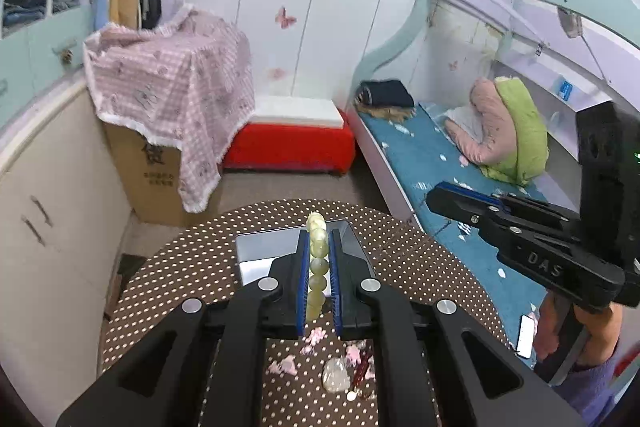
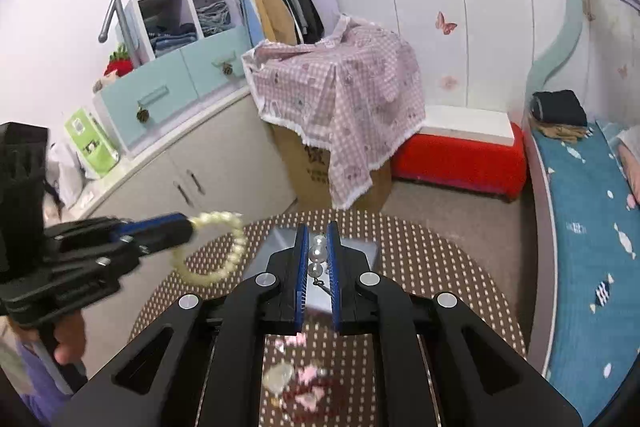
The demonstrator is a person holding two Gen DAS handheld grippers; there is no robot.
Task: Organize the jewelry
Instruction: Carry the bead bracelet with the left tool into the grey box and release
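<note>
We have a piece of jewelry in each gripper, so the picking-up part looks done for these two, but nothing seems to be put away yet. Our left gripper (image 1: 320, 267) is squeezed tight on a pale green bead bracelet (image 1: 318, 267) — in the right wrist view the bracelet (image 2: 224, 247) hangs from the tips as a round loop, up in the air over the left side of the dotted round table (image 1: 180, 267). Our right gripper (image 2: 318, 267) is squeezed tight on a pearl piece (image 2: 318, 253) with a thin little chain; the pearls sit right between the blue pads. Under both grippers, on the far half of the table, lies a shiny grey tray (image 1: 260, 247), and we cannot see any jewelry in the part of it that shows. We think the two pieces should go there next, though we cannot be sure. On the near side of the table more small things wait — pink bits (image 1: 286, 365), a clear stone-like piece (image 1: 336, 375) and a dark red piece (image 1: 362, 371). So most of the sorting is left. Both held pieces are off the table, above the tray and not touching it.
</note>
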